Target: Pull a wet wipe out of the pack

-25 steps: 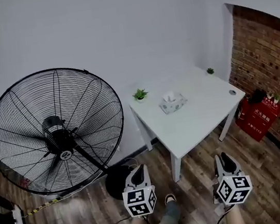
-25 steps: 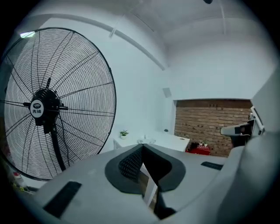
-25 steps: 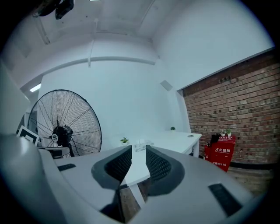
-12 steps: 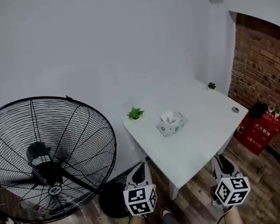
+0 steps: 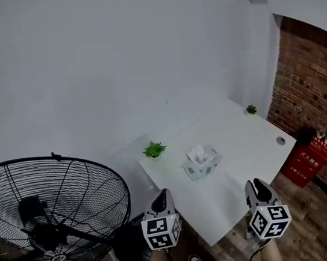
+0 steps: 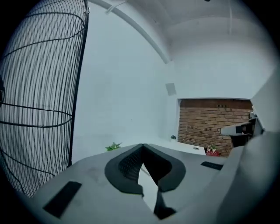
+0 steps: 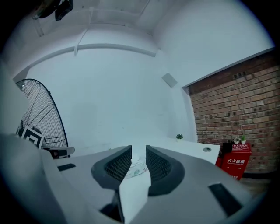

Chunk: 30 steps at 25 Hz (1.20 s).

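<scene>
The wet wipe pack [image 5: 202, 163], pale with a white wipe sticking up from its top, lies in the middle of a white table [image 5: 233, 192]. Both grippers hover in front of the table's near edge, well short of the pack. My left gripper [image 5: 161, 199] is at the table's left corner; in the left gripper view its fingertips touch, so this gripper [image 6: 142, 148] is shut and empty. My right gripper [image 5: 256, 186] stands over the near right edge. In the right gripper view it [image 7: 138, 151] is open by a narrow gap, through which the pack [image 7: 136, 171] shows.
A large black floor fan [image 5: 48, 217] stands left of the table, close to my left gripper. Two small potted plants [image 5: 154, 150] [image 5: 251, 109] stand at the table's back edge. A red box [image 5: 307, 160] sits by the brick wall [image 5: 324, 103] at right.
The head view has swung upward: the fan has slid down and left, the table sits nearer the middle. Both grippers have come up to the table's near edge. Jaws look unchanged.
</scene>
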Each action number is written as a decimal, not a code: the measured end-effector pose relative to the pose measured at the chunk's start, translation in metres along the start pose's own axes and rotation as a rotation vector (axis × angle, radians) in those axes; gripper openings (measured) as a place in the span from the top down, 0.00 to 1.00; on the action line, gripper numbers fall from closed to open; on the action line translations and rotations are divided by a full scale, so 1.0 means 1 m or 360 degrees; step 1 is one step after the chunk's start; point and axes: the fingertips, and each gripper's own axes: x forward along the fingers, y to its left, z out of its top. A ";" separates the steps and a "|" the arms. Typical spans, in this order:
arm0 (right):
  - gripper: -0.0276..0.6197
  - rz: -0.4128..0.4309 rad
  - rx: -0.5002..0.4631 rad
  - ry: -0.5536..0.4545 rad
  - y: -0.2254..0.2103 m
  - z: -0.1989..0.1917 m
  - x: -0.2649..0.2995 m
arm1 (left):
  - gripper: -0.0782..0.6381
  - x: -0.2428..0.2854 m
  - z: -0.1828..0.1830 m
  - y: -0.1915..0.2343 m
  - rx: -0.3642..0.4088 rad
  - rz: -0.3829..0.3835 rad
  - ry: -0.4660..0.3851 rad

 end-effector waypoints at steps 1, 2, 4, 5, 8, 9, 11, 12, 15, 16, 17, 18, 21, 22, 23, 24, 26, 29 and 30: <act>0.80 -0.0006 0.0006 0.0005 -0.002 0.000 0.006 | 0.89 0.007 0.001 0.002 0.0003 -0.0003 0.0005; 0.80 -0.0009 0.0011 0.0014 -0.004 -0.001 0.011 | 0.89 0.013 0.001 0.003 0.0006 -0.0005 0.0010; 0.80 -0.0013 0.0018 0.0042 -0.008 -0.004 0.020 | 0.89 0.023 0.001 0.005 0.0010 -0.0002 0.0026; 0.80 -0.0013 0.0023 0.0058 -0.010 -0.005 0.024 | 0.89 0.027 -0.001 0.006 0.0011 0.0002 0.0038; 0.80 0.0000 0.0032 0.0098 -0.016 -0.011 0.040 | 0.89 0.040 -0.007 0.011 0.0005 0.0032 0.0075; 0.80 0.0013 0.0031 0.0112 -0.017 -0.013 0.047 | 0.89 0.044 -0.009 0.013 -0.0001 0.0046 0.0083; 0.80 0.0049 0.0021 0.0136 -0.019 -0.013 0.063 | 0.89 0.053 -0.010 0.018 -0.0015 0.0083 0.0091; 0.80 0.0071 0.0013 0.0147 -0.019 -0.011 0.072 | 0.89 0.057 -0.009 0.020 -0.0023 0.0103 0.0092; 0.80 0.0130 -0.0016 0.0188 -0.019 -0.009 0.094 | 0.89 0.067 -0.008 0.024 -0.0048 0.0150 0.0100; 0.80 0.0146 -0.0025 0.0199 -0.019 -0.008 0.100 | 0.89 0.069 -0.009 0.025 -0.0051 0.0162 0.0105; 0.80 0.0160 -0.0033 0.0208 -0.019 -0.007 0.107 | 0.89 0.072 -0.010 0.026 -0.0053 0.0177 0.0109; 0.80 0.0174 -0.0040 0.0215 -0.018 -0.006 0.114 | 0.89 0.075 -0.011 0.029 -0.0057 0.0192 0.0114; 0.80 0.0215 -0.0057 0.0235 -0.017 -0.005 0.131 | 0.89 0.080 -0.016 0.035 -0.0088 0.0238 0.0130; 0.80 0.0230 -0.0065 0.0246 -0.017 -0.006 0.135 | 0.89 0.080 -0.018 0.036 -0.0097 0.0250 0.0140; 0.80 0.0244 -0.0073 0.0259 -0.016 -0.007 0.139 | 0.89 0.079 -0.021 0.038 -0.0104 0.0262 0.0150; 0.80 0.0260 -0.0082 0.0271 -0.016 -0.009 0.143 | 0.89 0.079 -0.023 0.039 -0.0111 0.0275 0.0158; 0.80 0.0293 -0.0101 0.0298 -0.015 -0.012 0.151 | 0.89 0.078 -0.030 0.042 -0.0123 0.0303 0.0174; 0.80 0.0351 -0.0143 0.0342 -0.013 -0.017 0.163 | 0.89 0.077 -0.038 0.046 -0.0133 0.0345 0.0195; 0.80 0.0376 -0.0159 0.0358 -0.012 -0.018 0.167 | 0.89 0.078 -0.040 0.047 -0.0135 0.0360 0.0202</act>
